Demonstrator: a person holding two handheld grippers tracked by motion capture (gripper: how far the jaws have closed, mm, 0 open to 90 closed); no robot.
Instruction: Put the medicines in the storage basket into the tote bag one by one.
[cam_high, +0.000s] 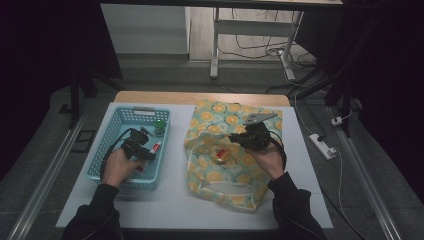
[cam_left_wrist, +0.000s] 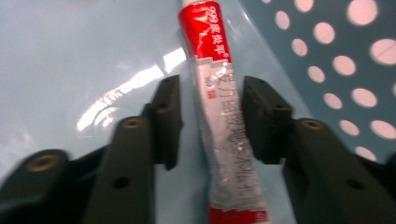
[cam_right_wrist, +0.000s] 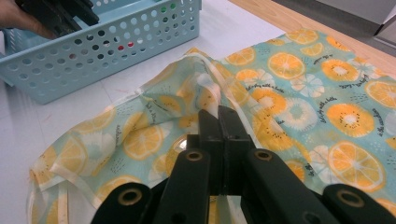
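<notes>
1. Black jaws of the left gripper (cam_left_wrist: 210, 121) stood apart inside the blue basket (cam_high: 114, 131), with a red-and-white tube (cam_left_wrist: 222, 121) lying lengthwise in the gap between them; neither pad visibly pressed on it.
2. In the left gripper view the tube ran from 6 o'clock up to 12 o'clock, its red end at the top, resting on the basket's smooth floor close to the perforated wall at 2 o'clock.
3. From the high view the left gripper (cam_high: 142, 151) sat at the basket's 5 o'clock part, and the tube (cam_high: 155, 147) showed just beyond its jaws, toward 1 o'clock.
4. The basket also held a green-topped item (cam_high: 159, 125) at its 1 o'clock corner, well apart from the tube.
5. The right gripper (cam_right_wrist: 219, 122) had its jaws pressed together, pinching a fold of the citrus-print cloth bag (cam_right_wrist: 299, 84).
6. In the high view the right gripper (cam_high: 239, 139) lifted the bag's edge, and a small round object (cam_high: 220, 154) lay in the bag's opening at 8 o'clock of that gripper.
7. The bag (cam_high: 227, 177) lay on the white table (cam_high: 175, 200), at 3 o'clock of the basket and just beside it.
</notes>
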